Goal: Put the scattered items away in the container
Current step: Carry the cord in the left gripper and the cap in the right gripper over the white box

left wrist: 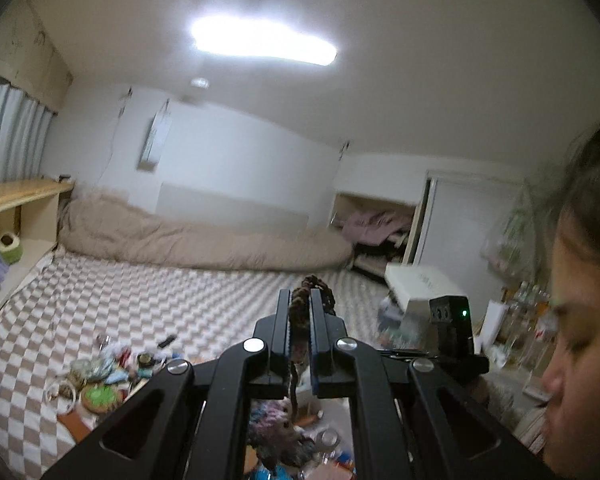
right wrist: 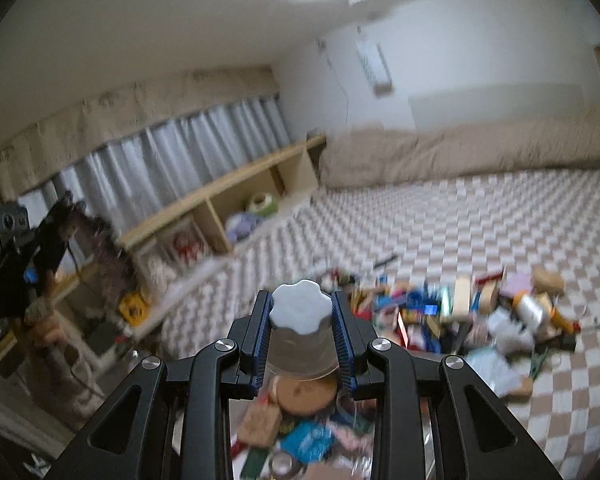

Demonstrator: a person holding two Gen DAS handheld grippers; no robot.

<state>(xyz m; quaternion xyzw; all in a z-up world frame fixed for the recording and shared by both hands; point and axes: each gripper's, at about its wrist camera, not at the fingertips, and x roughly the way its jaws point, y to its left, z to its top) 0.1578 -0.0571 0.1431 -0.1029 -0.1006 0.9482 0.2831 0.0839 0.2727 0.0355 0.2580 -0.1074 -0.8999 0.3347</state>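
**Bedroom floor lot: two loaded grippers above scattered oddments**

Surface: a bed or mat cover (right wrist: 480,220) in beige-and-white check, quilted in look, with a rolled tan duvet (left wrist: 204,236) along the far wall. Room: white walls, ceiling lamp (left wrist: 260,42), grey curtains (right wrist: 172,168), low wooden shelf unit (right wrist: 228,208) with soft toys in its cubbies.

Left gripper (left wrist: 300,312): jaws nearly closed on a dark brown braided or knitted piece (left wrist: 312,292), bumpy and rope-like, hanging below the fingers.

Right gripper (right wrist: 302,320): blue ribbed pads clamped on a small jar (right wrist: 302,332) with a pale scalloped lid, body grey and tapered.

Scattered items (right wrist: 480,316): a bright heap on the check cloth (blurred; single pieces mostly unreadable); a smaller heap (left wrist: 108,376) shows in the left view. A white box (left wrist: 420,288) hangs tilted at right, what supports it unclear. Part of a person's head is cut off at the frame edge
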